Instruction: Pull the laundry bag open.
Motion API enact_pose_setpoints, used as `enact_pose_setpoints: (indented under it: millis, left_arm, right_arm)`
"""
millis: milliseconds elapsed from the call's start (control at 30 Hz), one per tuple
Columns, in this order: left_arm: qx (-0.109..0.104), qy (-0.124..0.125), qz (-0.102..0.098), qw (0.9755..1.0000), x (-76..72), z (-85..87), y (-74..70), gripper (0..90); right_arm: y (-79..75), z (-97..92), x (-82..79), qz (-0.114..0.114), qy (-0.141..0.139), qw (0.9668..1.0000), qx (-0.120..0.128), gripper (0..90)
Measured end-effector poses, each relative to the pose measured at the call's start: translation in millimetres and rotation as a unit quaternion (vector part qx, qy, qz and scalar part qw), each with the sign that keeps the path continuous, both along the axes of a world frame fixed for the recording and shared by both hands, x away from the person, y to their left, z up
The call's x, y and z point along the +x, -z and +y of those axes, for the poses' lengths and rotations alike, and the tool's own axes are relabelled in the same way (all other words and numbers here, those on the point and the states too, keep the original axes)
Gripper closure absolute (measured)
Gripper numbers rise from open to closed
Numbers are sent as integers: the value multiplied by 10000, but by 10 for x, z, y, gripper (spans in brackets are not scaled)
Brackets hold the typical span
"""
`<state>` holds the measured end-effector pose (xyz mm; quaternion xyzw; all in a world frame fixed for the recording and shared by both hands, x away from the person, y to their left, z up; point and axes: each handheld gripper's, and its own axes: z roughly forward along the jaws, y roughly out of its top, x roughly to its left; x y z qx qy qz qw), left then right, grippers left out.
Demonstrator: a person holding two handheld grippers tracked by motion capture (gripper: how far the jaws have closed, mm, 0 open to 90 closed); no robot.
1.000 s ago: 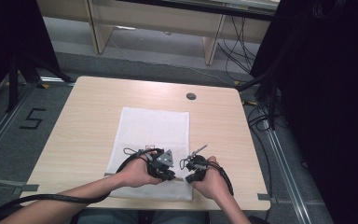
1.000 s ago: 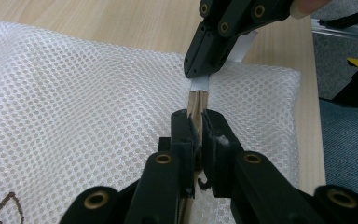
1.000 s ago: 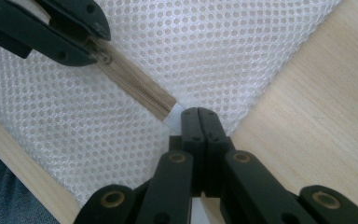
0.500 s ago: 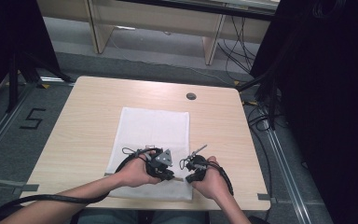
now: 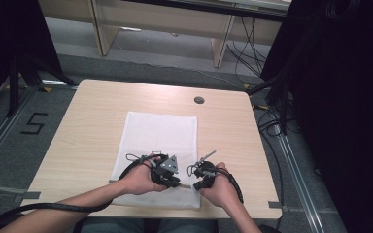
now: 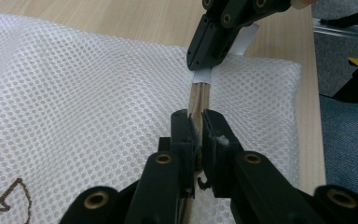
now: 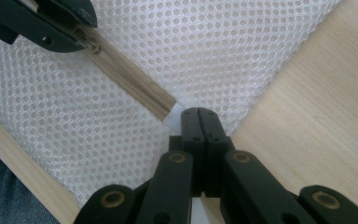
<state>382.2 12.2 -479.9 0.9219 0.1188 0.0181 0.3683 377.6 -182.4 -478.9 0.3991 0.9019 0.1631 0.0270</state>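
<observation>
A white mesh bag (image 5: 160,133) lies flat on the wooden table (image 5: 92,121), with its beige zipper (image 6: 199,93) running along the near edge. My left gripper (image 5: 176,183) is shut on the zipper; in the left gripper view its jaws (image 6: 199,122) pinch the zipper strip. My right gripper (image 5: 195,184) faces it from the right, a short way along the zipper. In the right gripper view its jaws (image 7: 198,113) are shut on the white tab at the zipper's end (image 7: 171,115). The left gripper (image 7: 81,28) shows there at the upper left, on the zipper (image 7: 130,84).
A round cable hole (image 5: 199,100) sits at the table's far side. Bare table wood lies to the left and right of the bag. Black cables (image 5: 267,121) run over the floor at the right, and a tape mark "5" (image 5: 33,124) is on the floor at the left.
</observation>
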Motion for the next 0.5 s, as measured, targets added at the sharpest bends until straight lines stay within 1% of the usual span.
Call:
enact_pose_setpoints:
  millis: [67,100,133,167,333,367,400,433,467,500]
  left_arm:
    - [-3,-15,46,10000,2,2,6,832]
    - [-20,-29,60,10000,3,3,9,832]
    - [-10,-1,36,10000,11,6,10,832]
    - [-13,-5,42,10000,11,7,12,832]
    - [-13,-20,60,10000,3,7,15,832]
    - [-16,-18,59,10000,2,7,16,832]
    - [-17,-16,59,10000,2,8,16,832]
    - [-12,-14,62,10000,3,8,15,832]
    - [-13,-16,64,10000,3,8,16,832]
    - [-1,4,46,10000,6,9,17,832]
  right_arm:
    - [-1,0,1,-1,-8,10000,1,900]
    - [-2,4,-4,33,53,10000,-11,900]
    - [-6,11,-11,116,127,9999,-8,900]
    - [-3,2,-1,61,95,9999,-10,900]
    - [-4,5,-3,63,98,9999,-21,900]
    - [-7,15,-15,145,189,9997,-13,900]
    - [-8,17,-16,148,197,9997,-11,900]
    - [-7,17,-16,133,181,9997,-9,900]
    - [0,6,-1,37,32,10000,6,900]
    - [1,7,-2,35,42,10000,3,900]
